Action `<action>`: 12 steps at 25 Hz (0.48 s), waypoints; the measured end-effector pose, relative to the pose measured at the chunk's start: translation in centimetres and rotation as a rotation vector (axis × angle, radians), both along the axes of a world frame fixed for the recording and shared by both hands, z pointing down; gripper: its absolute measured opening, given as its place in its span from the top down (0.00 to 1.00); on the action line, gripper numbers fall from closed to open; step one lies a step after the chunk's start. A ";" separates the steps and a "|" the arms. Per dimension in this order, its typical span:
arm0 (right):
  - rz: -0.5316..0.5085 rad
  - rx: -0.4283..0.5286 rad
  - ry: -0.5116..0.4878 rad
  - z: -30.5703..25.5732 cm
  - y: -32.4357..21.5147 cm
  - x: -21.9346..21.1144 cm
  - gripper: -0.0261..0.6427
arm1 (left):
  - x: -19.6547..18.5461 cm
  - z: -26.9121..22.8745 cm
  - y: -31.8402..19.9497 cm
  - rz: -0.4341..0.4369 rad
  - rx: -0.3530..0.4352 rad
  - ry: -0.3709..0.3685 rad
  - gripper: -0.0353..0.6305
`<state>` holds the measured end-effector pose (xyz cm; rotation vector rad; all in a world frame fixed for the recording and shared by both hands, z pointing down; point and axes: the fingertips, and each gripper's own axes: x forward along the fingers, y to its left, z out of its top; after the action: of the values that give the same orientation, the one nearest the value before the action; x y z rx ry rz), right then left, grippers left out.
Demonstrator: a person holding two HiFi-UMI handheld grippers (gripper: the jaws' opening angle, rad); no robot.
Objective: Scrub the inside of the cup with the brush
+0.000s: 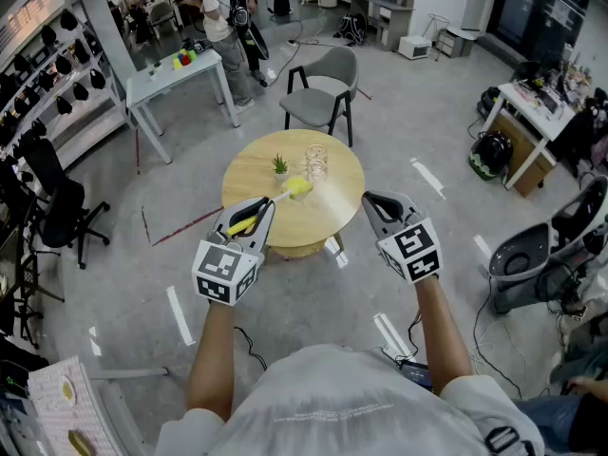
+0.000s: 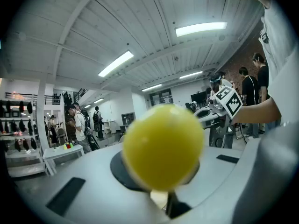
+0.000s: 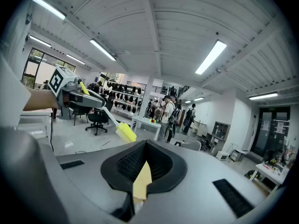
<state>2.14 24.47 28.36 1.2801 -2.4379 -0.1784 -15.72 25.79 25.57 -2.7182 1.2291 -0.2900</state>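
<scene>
A clear glass cup [image 1: 316,162] stands on the far part of a round wooden table [image 1: 256,174]. My left gripper [image 1: 258,208] is shut on the yellow handle of the brush [image 1: 255,213], at the table's near left edge. The brush's yellow sponge head [image 1: 300,187] reaches over the table, just in front of the cup and apart from it. That sponge head [image 2: 162,146] fills the middle of the left gripper view. My right gripper [image 1: 376,203] hovers at the table's near right edge, shut with nothing in it. In the right gripper view its jaws are pressed together, and the brush [image 3: 122,131] shows at the left.
A small potted plant [image 1: 280,166] stands left of the cup. A grey chair [image 1: 323,88] is behind the table. A white table [image 1: 176,72] and a standing person [image 1: 220,8] are further back. An office chair [image 1: 57,207] is at the left and grey equipment [image 1: 541,255] at the right.
</scene>
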 end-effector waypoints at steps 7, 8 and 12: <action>-0.022 0.004 -0.036 0.4 0.7 2.4 0.92 | 2.3 0.5 0.7 -0.023 -0.018 -0.006 0.88; -0.027 0.007 -0.047 0.5 0.8 2.8 0.92 | 2.8 0.7 0.8 -0.028 -0.023 -0.009 0.88; -0.052 0.017 -0.055 0.6 1.1 4.6 0.92 | 4.7 1.7 1.2 -0.044 -0.043 -0.028 0.88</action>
<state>6.73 25.60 28.99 1.2455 -2.5229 -0.1807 -11.06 27.01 27.27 -2.7163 1.2916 -0.3624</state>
